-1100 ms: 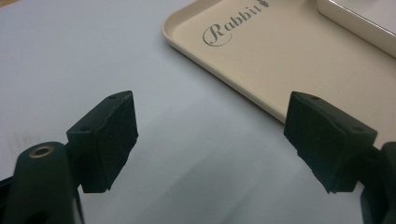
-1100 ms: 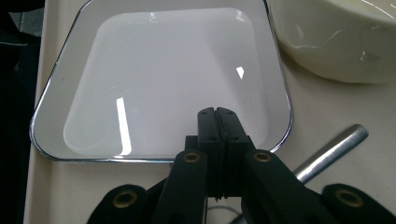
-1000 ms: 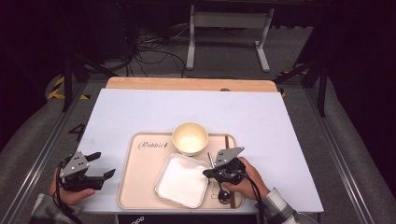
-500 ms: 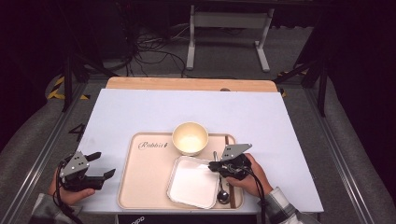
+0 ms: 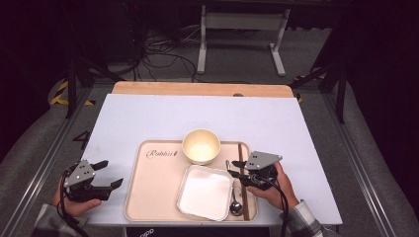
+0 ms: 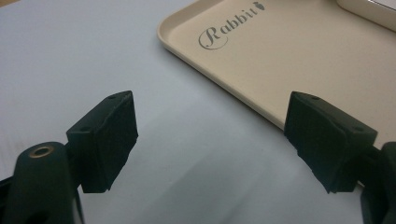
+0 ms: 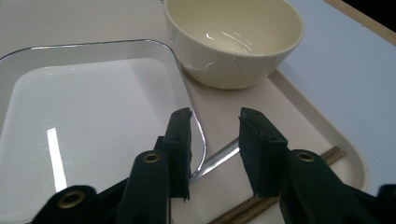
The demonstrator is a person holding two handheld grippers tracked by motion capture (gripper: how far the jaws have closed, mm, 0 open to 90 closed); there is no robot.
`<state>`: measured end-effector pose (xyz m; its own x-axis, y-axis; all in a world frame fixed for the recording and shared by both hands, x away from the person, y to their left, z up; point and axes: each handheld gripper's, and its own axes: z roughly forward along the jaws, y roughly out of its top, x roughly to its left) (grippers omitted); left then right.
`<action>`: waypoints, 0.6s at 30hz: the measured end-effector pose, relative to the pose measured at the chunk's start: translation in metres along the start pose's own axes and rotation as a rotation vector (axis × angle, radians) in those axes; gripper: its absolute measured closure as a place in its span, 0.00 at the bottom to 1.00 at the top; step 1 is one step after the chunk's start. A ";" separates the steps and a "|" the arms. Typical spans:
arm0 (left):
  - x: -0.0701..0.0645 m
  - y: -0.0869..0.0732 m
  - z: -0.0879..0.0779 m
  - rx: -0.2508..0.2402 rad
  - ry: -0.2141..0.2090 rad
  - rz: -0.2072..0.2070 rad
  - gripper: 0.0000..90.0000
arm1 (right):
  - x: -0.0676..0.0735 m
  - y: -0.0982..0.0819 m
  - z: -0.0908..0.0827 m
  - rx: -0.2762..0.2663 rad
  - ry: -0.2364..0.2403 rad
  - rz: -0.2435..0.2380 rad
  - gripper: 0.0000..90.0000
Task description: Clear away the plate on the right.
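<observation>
White worktop [image 5: 148,118] w/ beige tray [image 5: 153,197]. Right gripper [image 5: 236,174] jaws just been opening, part-open, nothing held, above spoon [image 5: 234,202] beside white dish [image 5: 205,192]. Left gripper [image 5: 109,174] wide open, empty. Advice: lift clear before next reach.

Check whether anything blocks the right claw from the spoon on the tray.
Nothing visible does. The right claw, jaws parted and empty after just opening, hovers directly over the spoon, between the white plate and the chopsticks.
</observation>
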<state>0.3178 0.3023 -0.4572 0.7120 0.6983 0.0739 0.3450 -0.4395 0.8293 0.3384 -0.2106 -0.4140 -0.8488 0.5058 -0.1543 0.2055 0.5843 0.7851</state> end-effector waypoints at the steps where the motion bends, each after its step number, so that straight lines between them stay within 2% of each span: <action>1: 0.000 0.000 0.000 0.000 0.000 0.000 0.20 | 0.000 0.000 0.000 0.000 0.000 0.000 0.71; 3: -0.001 0.000 0.000 0.006 -0.003 -0.001 0.20 | -0.002 -0.004 0.000 0.036 -0.021 0.007 0.74; 4: -0.001 0.000 0.000 0.006 -0.003 -0.001 0.20 | -0.002 -0.004 0.000 0.036 -0.021 0.007 0.74; 5: -0.001 -0.001 0.000 0.007 -0.003 0.000 0.20 | -0.003 -0.006 0.000 0.045 -0.011 0.012 0.77; 7: -0.001 -0.001 0.000 0.008 -0.004 0.003 0.20 | -0.006 -0.011 0.002 0.065 -0.022 0.026 0.86; 9: -0.001 0.000 0.000 0.004 -0.008 0.003 0.20 | -0.008 -0.014 0.002 0.075 -0.016 0.031 0.90; 12: -0.001 0.000 0.001 0.008 -0.007 0.005 0.20 | -0.010 -0.019 0.003 0.094 -0.013 0.029 0.91; 14: -0.001 0.000 0.001 0.007 -0.007 0.008 0.20 | -0.011 -0.022 0.005 0.110 0.000 0.044 0.92; 18: -0.002 0.001 0.000 0.006 -0.009 0.010 0.20 | -0.007 -0.022 0.012 0.142 0.022 0.028 0.92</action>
<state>0.3170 0.3007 -0.4571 0.7206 0.6890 0.0770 0.3416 -0.4495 0.8254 0.3453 -0.2191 -0.4378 -0.8521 0.5097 -0.1189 0.2947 0.6551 0.6957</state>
